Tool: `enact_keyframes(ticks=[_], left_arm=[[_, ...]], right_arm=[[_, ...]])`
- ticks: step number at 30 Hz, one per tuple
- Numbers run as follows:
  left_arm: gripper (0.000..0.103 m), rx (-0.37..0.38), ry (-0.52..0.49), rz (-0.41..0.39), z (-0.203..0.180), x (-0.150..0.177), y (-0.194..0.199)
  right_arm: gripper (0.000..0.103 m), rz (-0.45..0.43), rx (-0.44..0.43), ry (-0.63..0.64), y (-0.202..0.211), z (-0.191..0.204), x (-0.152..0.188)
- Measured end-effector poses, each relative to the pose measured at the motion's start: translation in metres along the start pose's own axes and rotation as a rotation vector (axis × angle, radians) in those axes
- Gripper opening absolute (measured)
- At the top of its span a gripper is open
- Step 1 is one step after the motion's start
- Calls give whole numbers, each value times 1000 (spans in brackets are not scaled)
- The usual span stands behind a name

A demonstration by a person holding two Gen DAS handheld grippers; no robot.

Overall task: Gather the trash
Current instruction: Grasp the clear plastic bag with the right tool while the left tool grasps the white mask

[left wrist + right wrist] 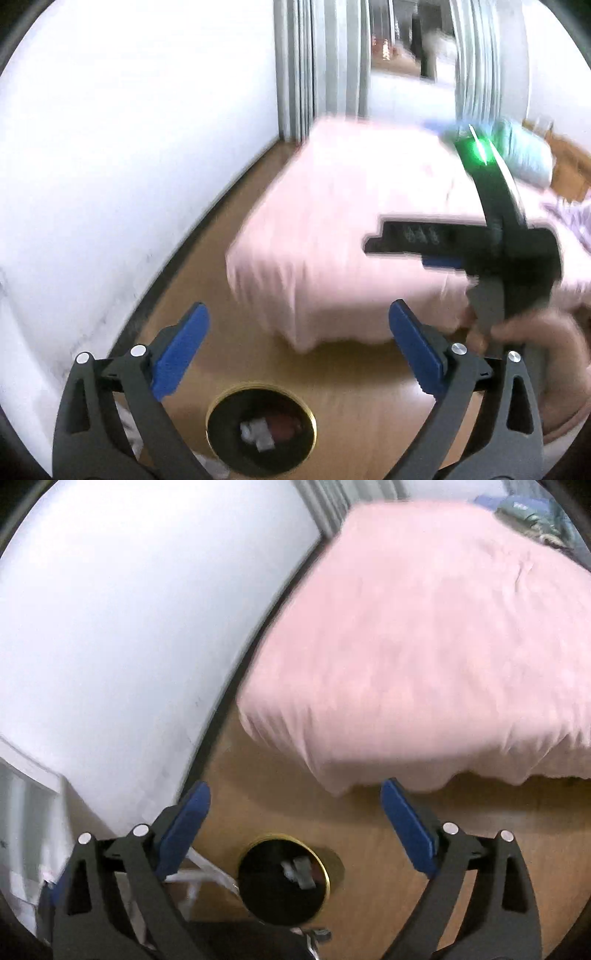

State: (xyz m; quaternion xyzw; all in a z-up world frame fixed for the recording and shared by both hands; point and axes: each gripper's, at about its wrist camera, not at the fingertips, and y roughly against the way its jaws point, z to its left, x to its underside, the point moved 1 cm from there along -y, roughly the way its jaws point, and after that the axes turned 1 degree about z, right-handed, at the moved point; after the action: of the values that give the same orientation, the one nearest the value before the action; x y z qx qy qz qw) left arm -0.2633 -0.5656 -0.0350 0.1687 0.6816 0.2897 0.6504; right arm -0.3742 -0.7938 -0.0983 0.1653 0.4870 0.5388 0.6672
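No legible text, labels or numbers anywhere.

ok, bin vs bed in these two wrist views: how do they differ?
The bin is small, round and dark with a gold rim; the bed is large, boxy and covered in pink fabric. The bin stands open on the wooden floor near both claws, with pale crumpled scraps inside; the bed lies further off and nothing shows on the near part of its cover. Both rest on the same floor, apart from each other.

Bin point(221, 402): round, black inside, gold-rimmed — stood upright on the wooden floor.
Trash point(256, 435): pale crumpled scraps — seen lying at the bin's bottom.
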Motion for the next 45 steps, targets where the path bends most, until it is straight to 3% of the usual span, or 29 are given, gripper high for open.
enact_keyframes(ticks=[2, 5, 9, 12, 15, 17, 18, 21, 24, 27, 31, 33, 38, 40, 42, 45], left_arm=[[95, -2, 29, -84, 11, -16, 43], [97, -64, 71, -202, 45, -23, 116], [97, -290, 155, -248, 117, 8, 205], [97, -488, 266, -193, 186, 56, 258], [97, -708, 365, -117, 250, 115, 312], [97, -865, 450, -18, 292, 167, 347], [97, -921, 501, 23, 307, 192, 363], [96, -994, 654, 116, 341, 261, 399], [96, -976, 760, 206, 369, 302, 413], [96, -894, 818, 215, 381, 322, 408], [92, -844, 799, 219, 405, 315, 384], [78, -816, 785, 238, 415, 314, 370], [72, -743, 807, 264, 435, 318, 343], [67, -753, 784, 275, 430, 319, 337], [45, -745, 777, 263, 425, 315, 335], [31, -721, 812, 225, 423, 316, 341]], right_arm=[[94, -74, -37, 1, 34, 2, -2], [96, -160, -109, 11, 77, 16, 4], [96, -232, -177, 88, 107, 62, 20], [96, -266, -246, 206, 111, 109, 36], [96, -283, -291, 403, 105, 168, 76], [96, -249, -321, 531, 93, 210, 109], [96, -225, -337, 563, 87, 222, 118], [96, -138, -403, 655, 71, 265, 155], [96, -73, -434, 753, 61, 304, 184], [96, -42, -445, 843, 57, 338, 204], [96, -8, -456, 940, 48, 376, 230], [96, 10, -463, 995, 40, 398, 245], [96, 30, -500, 1098, 23, 442, 269], [96, 44, -501, 1111, 9, 463, 275], [96, 79, -509, 1096, -6, 480, 279], [96, 182, -542, 1052, -35, 508, 289]])
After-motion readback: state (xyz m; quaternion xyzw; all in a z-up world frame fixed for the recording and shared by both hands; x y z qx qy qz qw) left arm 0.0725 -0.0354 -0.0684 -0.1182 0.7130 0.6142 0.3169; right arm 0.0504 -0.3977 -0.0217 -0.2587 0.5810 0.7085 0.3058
